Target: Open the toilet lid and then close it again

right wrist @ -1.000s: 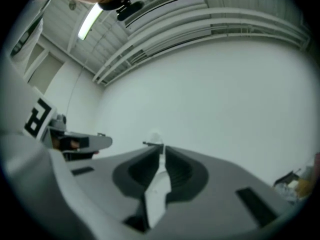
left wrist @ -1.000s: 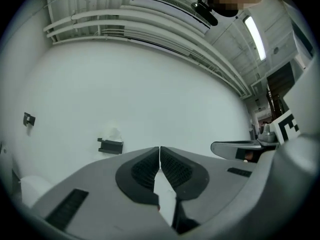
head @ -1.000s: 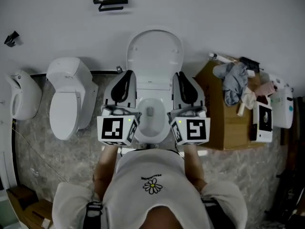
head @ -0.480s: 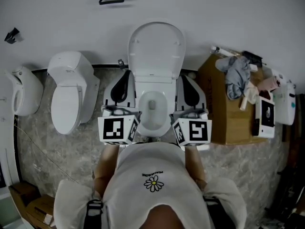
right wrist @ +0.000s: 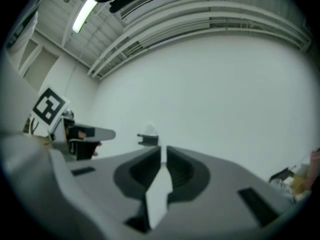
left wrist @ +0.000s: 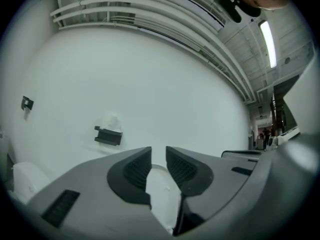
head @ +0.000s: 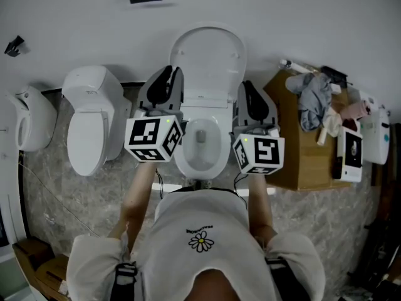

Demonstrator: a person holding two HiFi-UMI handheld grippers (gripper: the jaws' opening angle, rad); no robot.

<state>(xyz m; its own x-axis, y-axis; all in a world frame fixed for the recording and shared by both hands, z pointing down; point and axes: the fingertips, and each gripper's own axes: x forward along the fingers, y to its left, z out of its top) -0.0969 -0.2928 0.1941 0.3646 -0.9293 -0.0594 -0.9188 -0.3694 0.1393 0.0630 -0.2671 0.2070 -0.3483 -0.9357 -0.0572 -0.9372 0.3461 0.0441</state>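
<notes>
Head view | toilet lid (head: pixel 207 55) up | left gripper (head: pixel 166 74) covers its edge (partly)

The person is wearing a pale short-sleeved shirt (head: pixel 194 215) with a small daisy (head: pixel 200 242) printed on the chest, and bare forearms (head: pixel 139 190) are showing. The left gripper (head: pixel 168 74) and right gripper (head: pixel 249 88) are grey-bodied, wearing black ribbed pads (left wrist: pixel 136 170). Each is carrying a black-and-white marker cube (head: pixel 152 138) with a green light (head: pixel 168 121) glowing, and a thin dark cable (head: pixel 158 182) is trailing off at six o'clock.
</notes>
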